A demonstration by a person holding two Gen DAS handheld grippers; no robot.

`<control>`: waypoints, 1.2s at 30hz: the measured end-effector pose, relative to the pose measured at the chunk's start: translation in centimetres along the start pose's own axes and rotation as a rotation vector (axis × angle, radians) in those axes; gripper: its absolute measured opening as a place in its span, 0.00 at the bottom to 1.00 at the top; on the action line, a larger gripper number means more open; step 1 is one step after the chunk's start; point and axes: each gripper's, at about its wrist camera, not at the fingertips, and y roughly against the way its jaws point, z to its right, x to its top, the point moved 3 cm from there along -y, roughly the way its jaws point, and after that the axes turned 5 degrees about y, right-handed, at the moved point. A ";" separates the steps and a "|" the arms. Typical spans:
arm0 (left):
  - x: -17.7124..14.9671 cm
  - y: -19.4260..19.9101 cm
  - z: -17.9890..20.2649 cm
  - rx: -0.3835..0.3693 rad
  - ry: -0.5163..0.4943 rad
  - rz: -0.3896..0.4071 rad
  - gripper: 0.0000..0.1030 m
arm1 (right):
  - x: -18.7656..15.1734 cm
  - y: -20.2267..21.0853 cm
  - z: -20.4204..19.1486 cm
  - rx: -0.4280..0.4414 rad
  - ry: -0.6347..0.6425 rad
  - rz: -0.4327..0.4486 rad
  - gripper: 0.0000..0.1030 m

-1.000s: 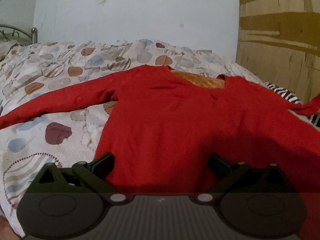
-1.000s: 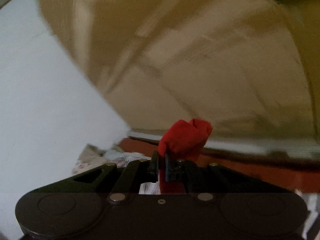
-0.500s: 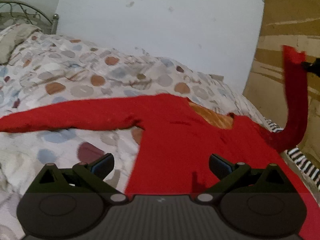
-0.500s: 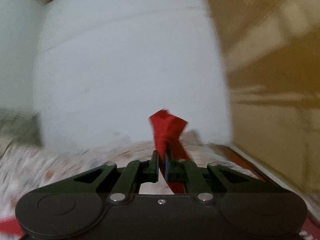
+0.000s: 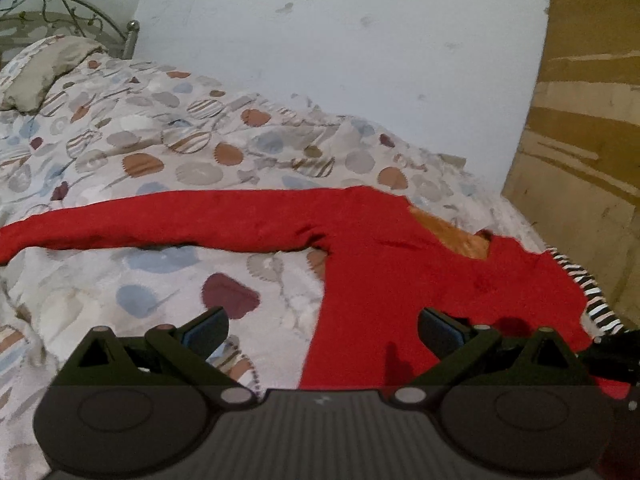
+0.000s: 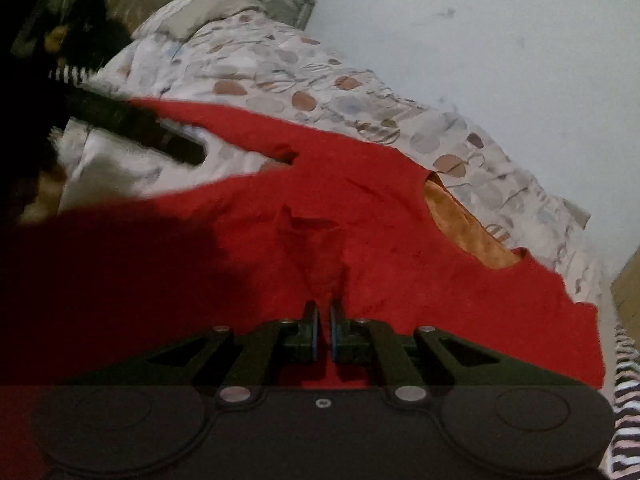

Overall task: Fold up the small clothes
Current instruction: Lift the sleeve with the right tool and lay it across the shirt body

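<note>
red sweater (image 5: 400,272) lying flat on patterned duvet (image 5: 160,152), one sleeve stretching toward 9 o'clock; left gripper (image 5: 322,326) hovering with jaws spread wide; right gripper (image 6: 323,330) pinching a red fold over the sweater's body.

My left wrist camera looks from low over the patterned quilted bedspread (image 5: 168,152) toward the white wall (image 5: 360,40). My right wrist camera sits closer, tilted, just above the red long-sleeved sweater (image 6: 400,240). Both share that sweater (image 5: 400,248) and the metal headboard (image 5: 60,8).
</note>
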 end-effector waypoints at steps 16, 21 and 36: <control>-1.0 -5.6 5.3 -0.103 -0.070 -0.103 1.00 | -3.9 4.3 0.4 -0.078 0.022 0.038 0.70; -4.1 -6.9 6.4 -0.025 -0.211 -0.084 1.00 | -6.3 4.6 5.6 -0.300 -0.049 -0.037 0.77; -4.6 -6.5 6.1 -0.055 -0.197 -0.053 0.99 | -10.3 -4.3 15.3 -0.576 0.066 -0.149 0.62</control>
